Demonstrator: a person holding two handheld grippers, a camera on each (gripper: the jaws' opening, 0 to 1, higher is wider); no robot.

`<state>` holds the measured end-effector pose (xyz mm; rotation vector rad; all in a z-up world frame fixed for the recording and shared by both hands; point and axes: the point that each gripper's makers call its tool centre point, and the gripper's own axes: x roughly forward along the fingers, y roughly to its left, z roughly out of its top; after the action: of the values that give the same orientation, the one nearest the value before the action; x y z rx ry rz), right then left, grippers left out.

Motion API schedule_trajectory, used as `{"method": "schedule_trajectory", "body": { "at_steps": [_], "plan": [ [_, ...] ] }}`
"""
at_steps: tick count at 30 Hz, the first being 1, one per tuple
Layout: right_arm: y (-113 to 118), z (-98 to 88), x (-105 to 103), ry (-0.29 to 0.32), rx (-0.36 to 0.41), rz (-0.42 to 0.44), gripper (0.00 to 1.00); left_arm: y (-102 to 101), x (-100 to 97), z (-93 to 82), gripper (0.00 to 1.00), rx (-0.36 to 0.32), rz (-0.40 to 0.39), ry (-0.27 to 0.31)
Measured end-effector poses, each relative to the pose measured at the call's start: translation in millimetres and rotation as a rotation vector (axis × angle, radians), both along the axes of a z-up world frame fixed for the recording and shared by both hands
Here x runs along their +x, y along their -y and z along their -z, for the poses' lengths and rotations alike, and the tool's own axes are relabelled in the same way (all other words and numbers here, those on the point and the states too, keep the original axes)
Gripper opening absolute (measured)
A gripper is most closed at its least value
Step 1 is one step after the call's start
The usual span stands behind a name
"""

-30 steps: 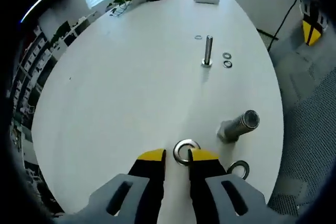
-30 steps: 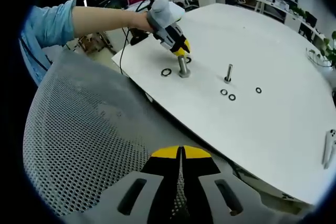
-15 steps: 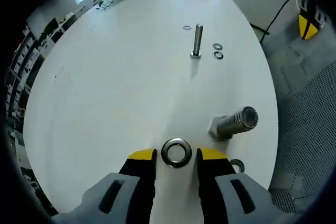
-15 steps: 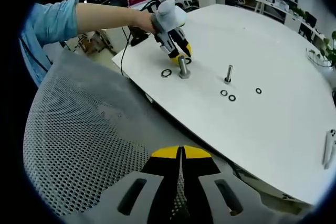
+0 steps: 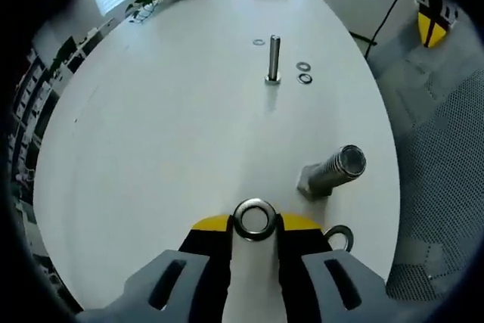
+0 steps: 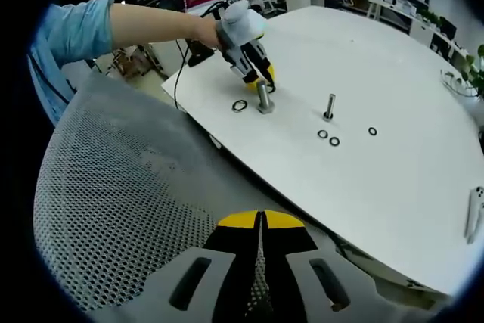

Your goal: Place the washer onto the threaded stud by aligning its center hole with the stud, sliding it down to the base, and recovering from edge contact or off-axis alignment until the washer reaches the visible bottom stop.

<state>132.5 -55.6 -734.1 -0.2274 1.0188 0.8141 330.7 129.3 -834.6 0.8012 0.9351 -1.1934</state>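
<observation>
Left gripper view, left claw (image 5: 255, 222) clamped on washer (image 5: 254, 218), right claw (image 6: 261, 221) fully closed, empty.

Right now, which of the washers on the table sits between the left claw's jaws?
The large washer between the yellow tips of the left claw. Another washer lies right of that claw, and three small ones lie around the thin stud.

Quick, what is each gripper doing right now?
Left gripper: closed on the washer, flat on the table.
Right gripper: shut, holding nothing, over the mesh chair.
</observation>
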Motion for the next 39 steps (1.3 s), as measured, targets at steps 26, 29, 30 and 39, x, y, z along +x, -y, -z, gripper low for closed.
{"method": "schedule_trajectory", "body": {
  "at_steps": [26,29,30,39],
  "plan": [
    [-1,-0.8,0,0.002,0.005,-0.008,0.04,10,4.1,-24.0,0.19,-0.032,-0.042,0.063],
    [-1,-0.6,0,0.0,0.005,-0.012,0.04,10,2.4,-30.7,0.19,-0.034,-0.041,0.062],
    [-2,-0.6,-1,-0.001,0.006,-0.013,0.04,10,1.2,-33.6,0.19,-0.032,-0.04,0.061],
    [-2,0.7,-1,-0.009,0.005,-0.014,0.04,11,-10.9,-56.0,0.19,-0.028,-0.013,0.027]
  ]
}}
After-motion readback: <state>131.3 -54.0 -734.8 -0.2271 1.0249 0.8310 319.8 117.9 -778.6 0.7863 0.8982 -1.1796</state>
